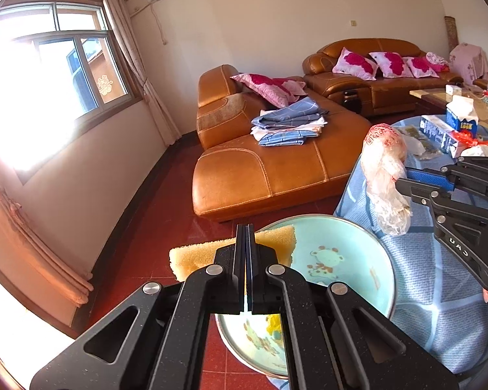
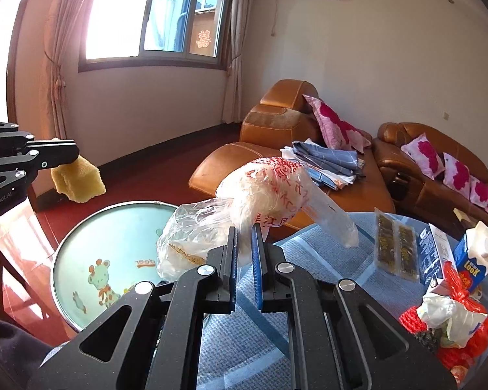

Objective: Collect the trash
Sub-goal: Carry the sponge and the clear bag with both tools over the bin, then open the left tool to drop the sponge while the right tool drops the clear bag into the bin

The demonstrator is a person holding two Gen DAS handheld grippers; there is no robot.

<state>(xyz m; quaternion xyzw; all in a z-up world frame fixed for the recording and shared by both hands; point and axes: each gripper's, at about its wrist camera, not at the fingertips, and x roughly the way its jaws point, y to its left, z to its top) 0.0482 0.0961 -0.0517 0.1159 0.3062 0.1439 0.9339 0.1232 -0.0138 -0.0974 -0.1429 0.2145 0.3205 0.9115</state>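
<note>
My left gripper [image 1: 246, 227] is shut on a yellow sponge [image 1: 276, 239], held over the rim of a light-blue bin [image 1: 367, 250] with a cartoon print. In the right wrist view the same sponge [image 2: 78, 178] hangs from the left gripper [image 2: 74, 154] at the far left. My right gripper [image 2: 244, 229] is shut on a crumpled clear plastic bag with red print [image 2: 270, 188], lifted above the blue tablecloth [image 2: 325, 253]. In the left wrist view that bag [image 1: 385, 169] hangs from the right gripper [image 1: 398, 183] beside the bin.
On the blue-clothed table lie two dark snack packets [image 2: 395, 247], a blue carton [image 2: 434, 253], a milk carton [image 2: 476, 256] and a red net bag with white wrapping [image 2: 452, 328]. An orange leather sofa [image 1: 270, 169] with folded cloth stands behind. The floor is red.
</note>
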